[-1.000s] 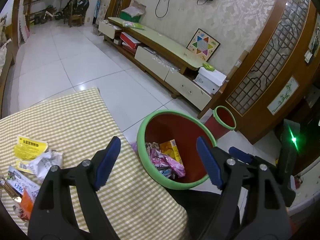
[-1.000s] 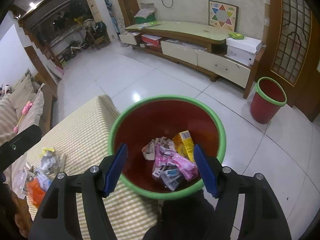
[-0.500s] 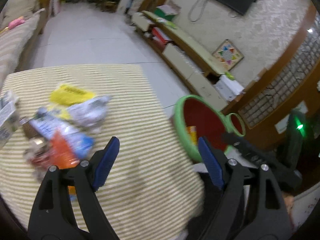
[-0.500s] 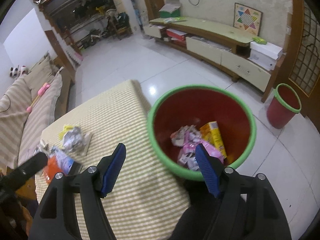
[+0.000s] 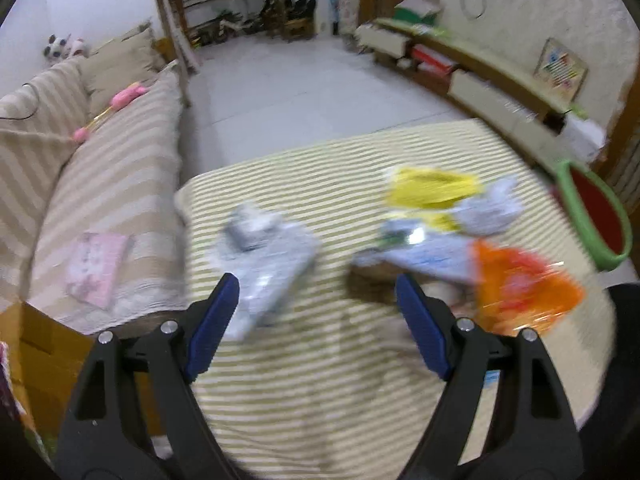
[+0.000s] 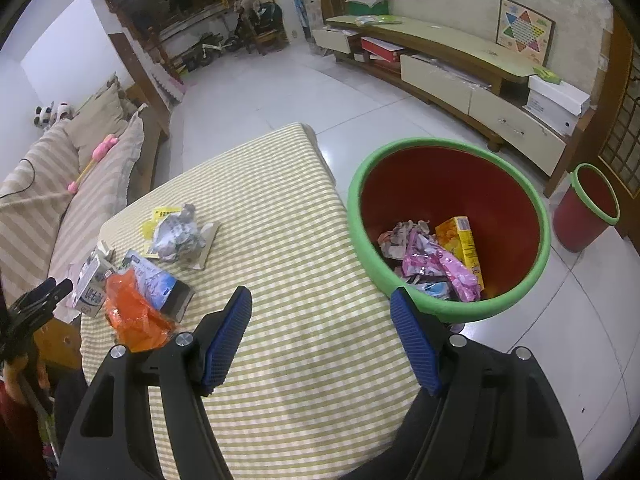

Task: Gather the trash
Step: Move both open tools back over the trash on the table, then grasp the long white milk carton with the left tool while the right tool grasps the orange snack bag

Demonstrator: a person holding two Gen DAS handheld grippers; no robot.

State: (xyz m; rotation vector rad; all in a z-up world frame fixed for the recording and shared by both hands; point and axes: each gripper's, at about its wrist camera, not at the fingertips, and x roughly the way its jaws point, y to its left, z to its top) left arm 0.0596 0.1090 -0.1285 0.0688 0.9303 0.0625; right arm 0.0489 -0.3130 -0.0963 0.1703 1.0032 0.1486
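Swinging off the bin (image 6: 448, 232), my left tongs (image 5: 316, 316) now hover wide open over the litter on the checked surface (image 6: 288, 264); that view is blurred, probably a grey wrapper (image 5: 268, 264) below. My right tongs (image 6: 320, 336) gape empty beside the orange wrapper (image 6: 134, 316)

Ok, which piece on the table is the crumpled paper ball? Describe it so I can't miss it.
Start at the checked table beside the big bin. The litter sits at its far left end; the paper ball is the piece farthest back, lying on a yellow wrapper. It alone is grey-white and crumpled.
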